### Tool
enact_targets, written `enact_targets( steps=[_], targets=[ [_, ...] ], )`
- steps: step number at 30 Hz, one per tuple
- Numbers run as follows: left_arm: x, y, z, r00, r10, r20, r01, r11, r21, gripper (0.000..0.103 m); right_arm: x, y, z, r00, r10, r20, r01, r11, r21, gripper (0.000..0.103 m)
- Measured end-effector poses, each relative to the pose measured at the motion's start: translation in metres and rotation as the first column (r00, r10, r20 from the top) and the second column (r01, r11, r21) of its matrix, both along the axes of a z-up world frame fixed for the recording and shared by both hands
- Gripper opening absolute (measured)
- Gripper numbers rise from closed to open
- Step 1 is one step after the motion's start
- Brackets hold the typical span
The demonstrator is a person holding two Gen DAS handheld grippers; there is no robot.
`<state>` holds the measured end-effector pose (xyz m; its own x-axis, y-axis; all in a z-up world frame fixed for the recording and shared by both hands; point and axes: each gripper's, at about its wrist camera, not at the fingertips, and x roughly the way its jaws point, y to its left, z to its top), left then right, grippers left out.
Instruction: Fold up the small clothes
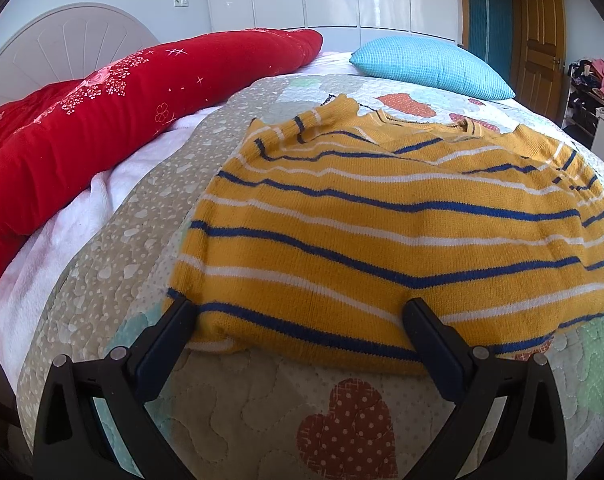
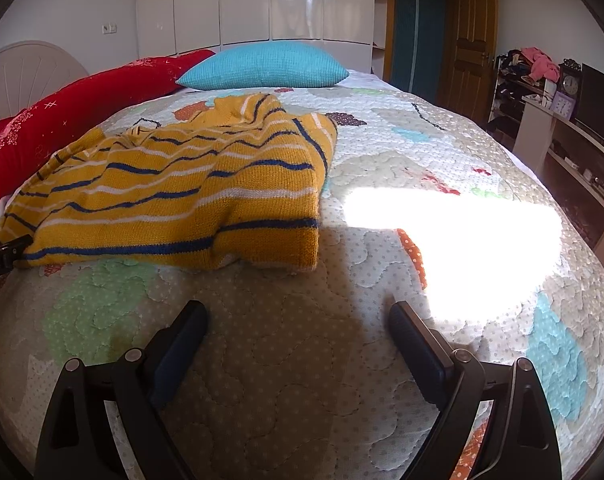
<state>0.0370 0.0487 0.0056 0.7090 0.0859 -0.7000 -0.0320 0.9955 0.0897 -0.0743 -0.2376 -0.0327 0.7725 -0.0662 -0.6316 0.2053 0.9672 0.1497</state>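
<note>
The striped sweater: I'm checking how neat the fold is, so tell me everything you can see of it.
The sweater is mustard-yellow knit with thin blue and white stripes. It lies folded and flat on the quilt, collar toward the far side, edges a little wavy. The open left gripper straddles its near left corner, both fingers against the knit. The open right gripper is clear of it.

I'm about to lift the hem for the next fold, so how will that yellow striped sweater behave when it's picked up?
The yellow striped sweater is probably floppy: its knit already lies in soft ripples on the quilt, so unheld parts would likely sag. It looks thick and fuzzy, so it likely won't slip between the pads.
</note>
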Motion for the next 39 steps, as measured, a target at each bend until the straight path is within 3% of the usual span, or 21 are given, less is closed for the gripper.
enact_targets(
  steps=[11, 15, 17, 19, 20, 21, 23, 26, 28, 30, 32, 33, 34, 37, 39],
  targets=[
    [-0.001, 0.000, 0.000, 1.000, 0.001, 0.002, -0.001, 1.000, -0.001, 0.103, -0.006, -0.006, 0.014, 1.000, -0.004, -0.024, 0.004, 1.000, 0.003, 0.095],
    [0.000, -0.001, 0.000, 1.000, 0.004, 0.002, -0.004, 1.000, 0.007, 0.103, -0.023, -0.012, 0.062, 0.987, -0.037, 0.157, 0.052, 0.994, -0.094, 0.094],
    [-0.001, -0.002, 0.001, 1.000, 0.006, 0.004, -0.006, 1.000, 0.011, 0.103, -0.009, -0.011, 0.084, 0.981, 0.018, 0.194, 0.004, 0.993, -0.114, 0.094],
    [0.000, -0.002, 0.001, 1.000, 0.008, 0.004, -0.008, 1.000, 0.012, 0.103, 0.020, -0.008, 0.098, 0.976, 0.114, 0.185, -0.102, 0.992, -0.074, 0.079],
    [0.000, -0.002, 0.001, 1.000, 0.007, 0.004, -0.007, 1.000, 0.011, 0.103, 0.039, -0.005, 0.101, 0.972, 0.164, 0.167, -0.160, 0.986, -0.037, 0.063],
    [0.000, -0.002, 0.001, 1.000, 0.008, 0.004, -0.008, 1.000, 0.011, 0.103, 0.062, -0.001, 0.101, 0.969, 0.200, 0.145, -0.201, 0.980, -0.003, 0.053],
    [0.000, -0.002, 0.001, 1.000, 0.007, 0.003, -0.007, 1.000, 0.011, 0.103, 0.108, 0.004, 0.095, 0.968, 0.232, 0.090, -0.235, 0.972, 0.016, 0.047],
    [0.000, -0.002, 0.001, 1.000, 0.007, 0.004, -0.007, 1.000, 0.011, 0.103, 0.180, -0.002, 0.069, 0.962, 0.270, -0.029, -0.265, 0.957, 0.115, 0.047],
    [0.000, -0.002, 0.001, 1.000, 0.008, 0.005, -0.008, 1.000, 0.008, 0.103, 0.213, -0.014, 0.052, 0.972, 0.210, -0.103, -0.196, 0.971, 0.135, 0.047],
    [0.000, -0.002, 0.001, 1.000, 0.006, 0.007, -0.006, 1.000, 0.004, 0.103, 0.234, -0.031, 0.046, 0.980, 0.165, -0.113, -0.145, 0.975, 0.166, 0.046],
    [0.000, -0.001, 0.001, 1.000, 0.005, 0.011, -0.005, 1.000, -0.001, 0.103, 0.242, -0.048, 0.047, 0.987, 0.109, -0.119, -0.082, 0.974, 0.211, 0.046],
    [0.000, -0.001, 0.001, 1.000, 0.005, 0.013, -0.005, 1.000, -0.003, 0.103, 0.243, -0.054, 0.047, 0.989, 0.069, -0.127, -0.041, 0.977, 0.210, 0.058],
    [0.000, 0.000, 0.000, 1.000, 0.004, 0.014, -0.004, 1.000, -0.005, 0.103, 0.243, -0.060, 0.048, 0.990, 0.026, -0.139, 0.002, 0.980, 0.198, 0.062],
    [0.000, 0.000, 0.000, 1.000, 0.005, 0.017, -0.005, 1.000, -0.008, 0.103, 0.227, -0.063, 0.061, 0.995, -0.002, -0.101, 0.022, 0.979, 0.204, 0.063],
    [0.000, 0.000, 0.000, 1.000, 0.008, 0.018, -0.008, 1.000, -0.007, 0.103, 0.211, -0.050, 0.082, 0.998, 0.041, -0.037, -0.033, 0.980, 0.198, 0.063]
  ],
)
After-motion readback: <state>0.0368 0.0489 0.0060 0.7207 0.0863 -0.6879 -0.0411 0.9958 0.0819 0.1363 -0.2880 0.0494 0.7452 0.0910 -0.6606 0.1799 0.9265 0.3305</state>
